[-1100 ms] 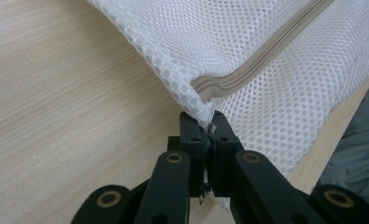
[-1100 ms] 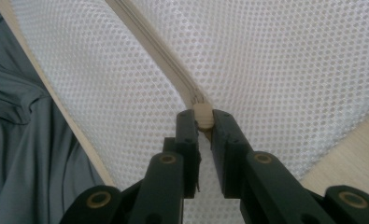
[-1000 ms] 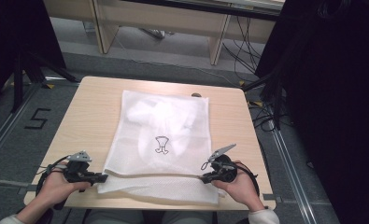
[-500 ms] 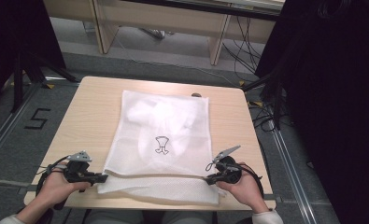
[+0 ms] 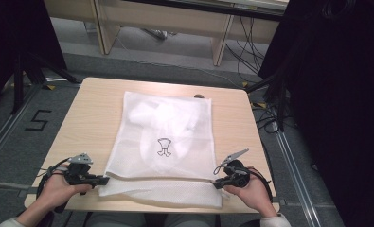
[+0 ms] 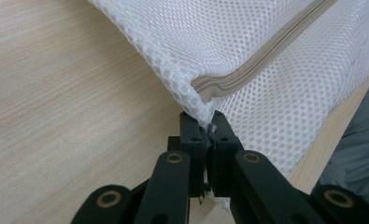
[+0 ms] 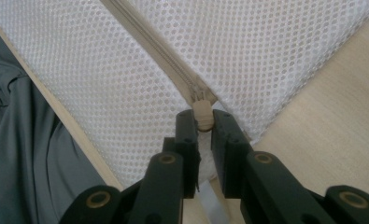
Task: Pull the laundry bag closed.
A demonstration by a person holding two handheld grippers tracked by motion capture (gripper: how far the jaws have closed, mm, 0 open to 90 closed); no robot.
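Observation:
A white mesh laundry bag (image 5: 164, 142) lies flat on the wooden table (image 5: 90, 113), a small black mark printed on it and white cloth inside. A beige zipper (image 5: 161, 178) runs across its near end. My left gripper (image 5: 103, 180) is shut on the bag's near left corner (image 6: 205, 114), just past the zipper's end (image 6: 210, 88). My right gripper (image 5: 217, 183) is shut on the beige zipper pull (image 7: 203, 114) at the bag's near right corner. A hand holds each gripper at the table's front edge.
Bare wood lies left and right of the bag. The table's near edge (image 7: 70, 121) runs close under the bag, with grey trousers below it. Cables (image 5: 270, 118) and dark stands crowd the floor to the right; a wooden desk frame (image 5: 165, 23) stands behind.
My right gripper has drifted slightly right and nearer along the bag's near edge, pulling the zipper line taut. The left gripper has stayed in place.

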